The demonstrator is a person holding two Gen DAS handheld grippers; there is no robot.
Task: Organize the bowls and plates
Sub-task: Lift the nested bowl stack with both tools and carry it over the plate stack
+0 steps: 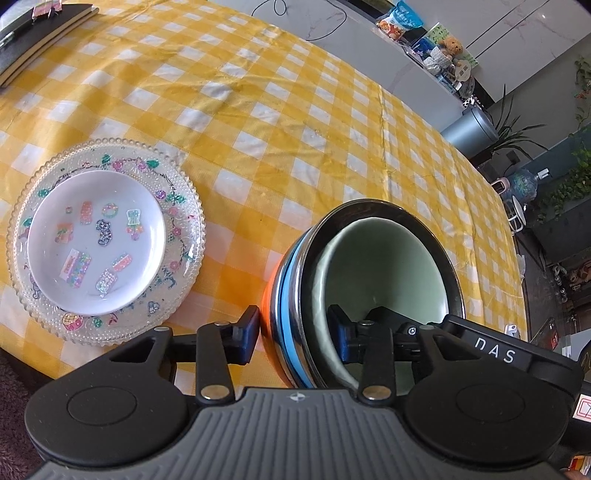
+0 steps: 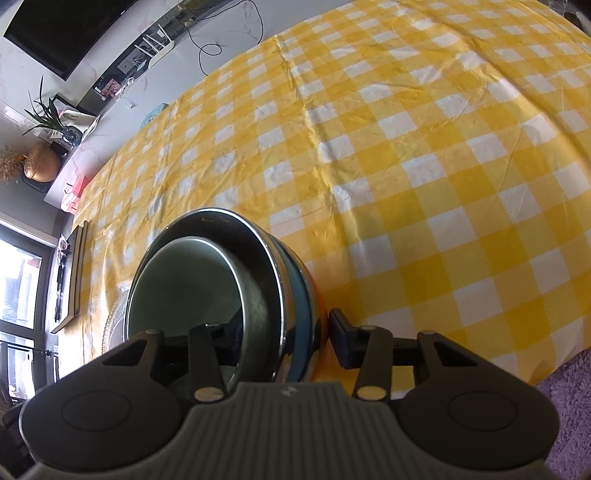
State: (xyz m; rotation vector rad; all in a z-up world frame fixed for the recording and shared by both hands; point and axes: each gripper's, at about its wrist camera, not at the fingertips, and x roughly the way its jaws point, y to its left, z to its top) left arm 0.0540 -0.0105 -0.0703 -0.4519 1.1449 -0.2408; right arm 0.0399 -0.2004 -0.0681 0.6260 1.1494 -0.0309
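Note:
A pale green bowl sits nested in a steel bowl with a blue band and an orange one below. My left gripper is shut on the stack's near-left wall, one pad outside and one inside the green bowl. In the right wrist view, my right gripper is shut on the opposite wall of the same stack; its inner finger shows inside the bowl. Left of the stack, a small white plate with stickers lies on a beaded glass plate.
A yellow-and-white checked cloth covers the table. A black notebook with a pen lies at the far left corner. A purple rug lies below the near edge. Cabinets with snacks and plants stand beyond the far edge.

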